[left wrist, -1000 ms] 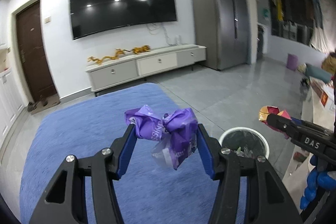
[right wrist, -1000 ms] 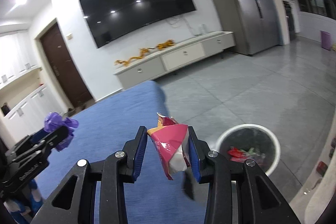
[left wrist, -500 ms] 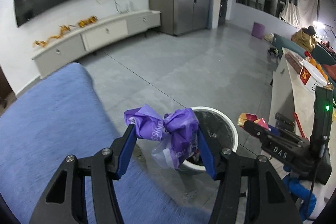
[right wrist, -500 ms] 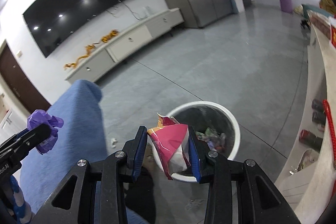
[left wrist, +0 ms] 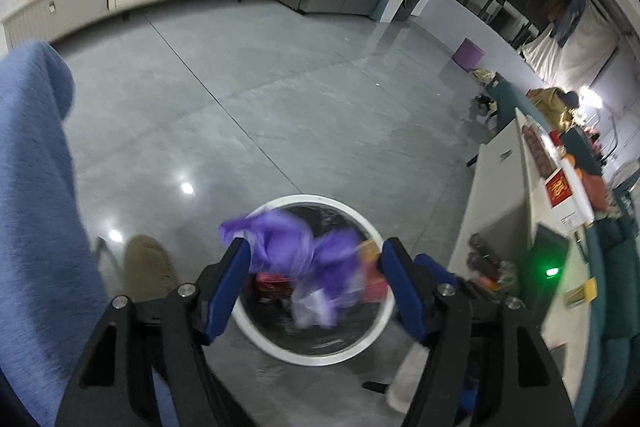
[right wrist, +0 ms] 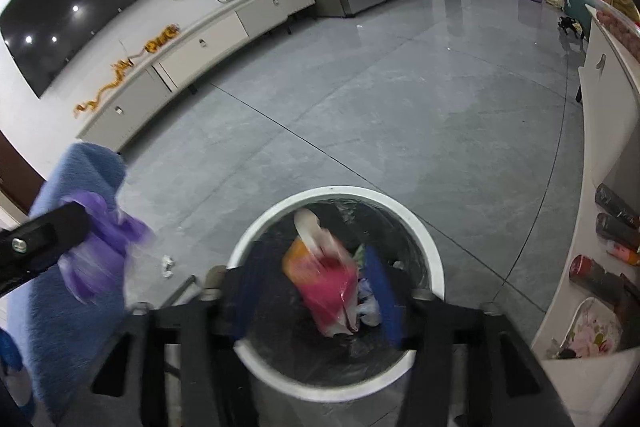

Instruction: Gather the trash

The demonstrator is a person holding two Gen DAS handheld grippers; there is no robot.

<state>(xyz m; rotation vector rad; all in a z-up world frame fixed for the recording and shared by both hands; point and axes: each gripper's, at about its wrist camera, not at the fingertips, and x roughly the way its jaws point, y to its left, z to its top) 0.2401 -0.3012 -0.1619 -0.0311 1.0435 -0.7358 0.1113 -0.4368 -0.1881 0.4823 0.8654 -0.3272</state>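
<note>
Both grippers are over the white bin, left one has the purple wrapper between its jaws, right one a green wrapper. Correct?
Not quite. The wrapper at the right gripper is pink and orange, not green; the right wrist view shows it. Otherwise correct: both are over the white bin, purple wrapper at the left gripper.

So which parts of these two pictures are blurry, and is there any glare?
Left wrist view: the purple wrapper is smeared, and lamp glare spots the floor. Right wrist view: the pink wrapper over the bin is smeared.

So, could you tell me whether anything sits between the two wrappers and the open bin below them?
Nothing visible does. The purple wrapper and the pink wrapper hang over the bin, whose mouth is uncovered, with only earlier trash inside.
</note>
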